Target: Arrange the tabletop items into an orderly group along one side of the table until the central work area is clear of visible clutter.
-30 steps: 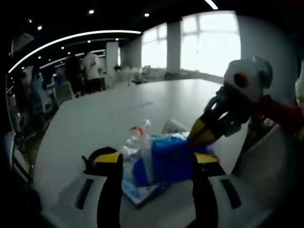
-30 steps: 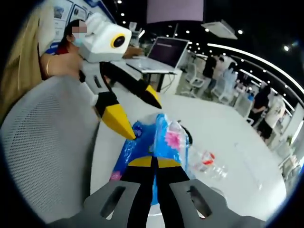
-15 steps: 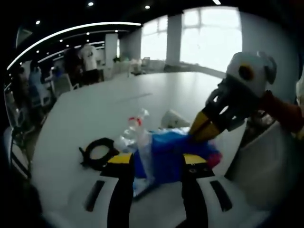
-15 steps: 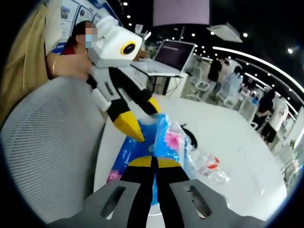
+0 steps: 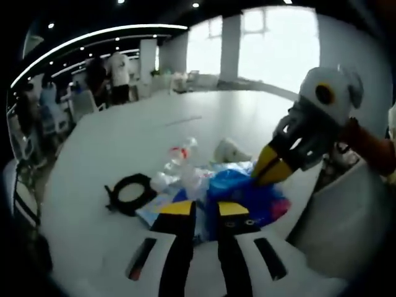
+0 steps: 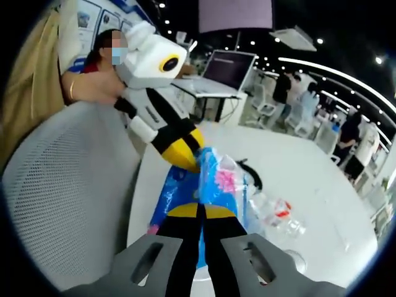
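Blue plastic bag (image 5: 244, 192), crinkled and glossy with pink print, lies at the near edge of the white tabletop (image 5: 93, 185), its contents hidden. Left gripper (image 5: 202, 213) has jaws nearly together on the bag's edge; right gripper (image 6: 199, 213) is clamped on it. Beside it lie a crushed clear bottle (image 5: 176, 167) and a black ring (image 5: 130, 195).

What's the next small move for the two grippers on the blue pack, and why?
Probably slide the blue pack together toward the table edge. The left gripper and right gripper both look shut on it, while the crumpled clear bottle and black ring lie loose beside it.
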A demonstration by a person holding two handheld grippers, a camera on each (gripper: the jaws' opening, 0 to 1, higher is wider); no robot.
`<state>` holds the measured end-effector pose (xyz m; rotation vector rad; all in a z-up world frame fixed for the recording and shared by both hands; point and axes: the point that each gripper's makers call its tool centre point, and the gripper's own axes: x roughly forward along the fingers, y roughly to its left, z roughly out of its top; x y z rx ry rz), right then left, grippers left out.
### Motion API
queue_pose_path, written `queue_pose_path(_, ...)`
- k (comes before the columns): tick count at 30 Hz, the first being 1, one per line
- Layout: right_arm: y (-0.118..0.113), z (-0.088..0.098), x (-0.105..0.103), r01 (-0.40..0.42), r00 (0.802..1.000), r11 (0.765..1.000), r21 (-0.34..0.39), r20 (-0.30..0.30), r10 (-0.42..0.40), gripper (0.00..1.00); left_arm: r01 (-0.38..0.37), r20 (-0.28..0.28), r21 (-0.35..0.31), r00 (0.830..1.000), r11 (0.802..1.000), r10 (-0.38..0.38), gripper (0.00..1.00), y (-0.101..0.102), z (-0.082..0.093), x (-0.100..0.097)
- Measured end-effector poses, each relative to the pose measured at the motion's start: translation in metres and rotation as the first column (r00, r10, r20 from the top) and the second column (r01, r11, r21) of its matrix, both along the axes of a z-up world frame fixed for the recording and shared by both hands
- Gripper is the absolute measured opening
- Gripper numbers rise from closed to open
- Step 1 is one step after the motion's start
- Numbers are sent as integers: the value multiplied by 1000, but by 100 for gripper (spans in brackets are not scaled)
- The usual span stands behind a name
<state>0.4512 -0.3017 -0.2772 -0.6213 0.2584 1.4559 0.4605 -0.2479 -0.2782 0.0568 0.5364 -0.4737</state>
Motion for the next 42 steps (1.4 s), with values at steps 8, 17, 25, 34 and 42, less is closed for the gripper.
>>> queue_pose_path(8,0,0,1,18,1000,1000,6,-17,-18,1,-35,-54,-68,998,997,31,2,0,-3,-4)
queue_pose_path(17,2,0,4,100,987,995,30,-129,-96,2,-120,-120,-172,988,978,101,0,5,-3,-3)
queue_pose_path(25,-1,2,20,204,971,978,42,-135,-197,24,-161,-126,-150,982,976,142,0,13,-6,-3)
queue_pose_path(34,-13,0,44,348,930,937,32,-139,-341,42,-260,-124,-176,963,949,241,0,32,-3,1)
queue_pose_path(42,-19,-5,52,421,890,907,20,-201,-409,42,-323,-119,-197,945,926,305,0,45,0,2)
